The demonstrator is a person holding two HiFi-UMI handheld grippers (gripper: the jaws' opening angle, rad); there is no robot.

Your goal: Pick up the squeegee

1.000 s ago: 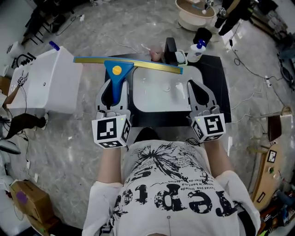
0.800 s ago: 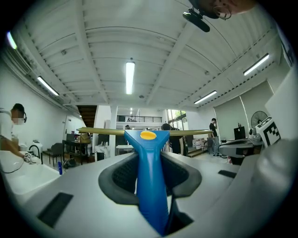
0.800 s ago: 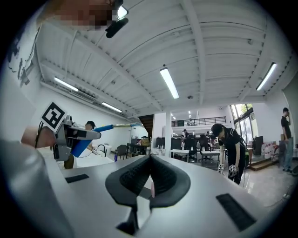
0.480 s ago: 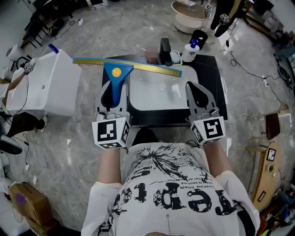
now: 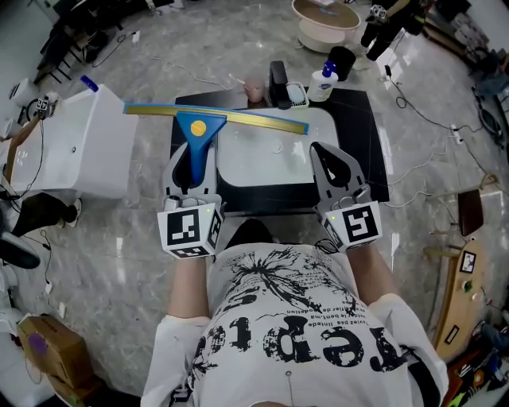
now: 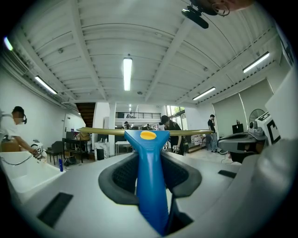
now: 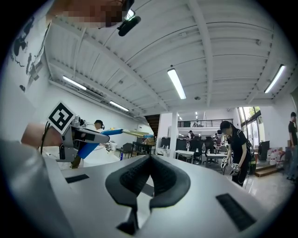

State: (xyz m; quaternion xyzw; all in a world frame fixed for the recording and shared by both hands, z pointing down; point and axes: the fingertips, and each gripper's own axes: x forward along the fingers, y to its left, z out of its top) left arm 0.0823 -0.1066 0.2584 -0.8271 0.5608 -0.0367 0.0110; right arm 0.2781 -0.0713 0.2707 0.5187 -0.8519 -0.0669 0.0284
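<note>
The squeegee [image 5: 196, 131] has a blue handle with a yellow dot and a long yellow blade. It is held level, crosswise over the back of the white sink [image 5: 270, 163]. My left gripper [image 5: 194, 153] is shut on the blue handle, and the handle [image 6: 150, 181] runs straight out between the dark pads [image 6: 118, 179] in the left gripper view. My right gripper [image 5: 332, 156] hovers over the sink's right part, shut with nothing in it; its pads [image 7: 165, 179] meet at the tips. In the right gripper view the left gripper [image 7: 74, 137] and squeegee [image 7: 118, 132] show at the left.
The sink sits in a black counter [image 5: 367, 135]. At the counter's back stand a white bottle with a blue cap [image 5: 320, 83], a black object [image 5: 278, 82] and a pink cup [image 5: 254, 91]. A white cabinet [image 5: 79, 151] is at the left, a round tub [image 5: 322, 24] beyond. Cables lie on the floor.
Both grippers have drawn back a little from the counter's far edge, toward the person. The squeegee stays in the left gripper's hold throughout, and the right gripper stays shut.
</note>
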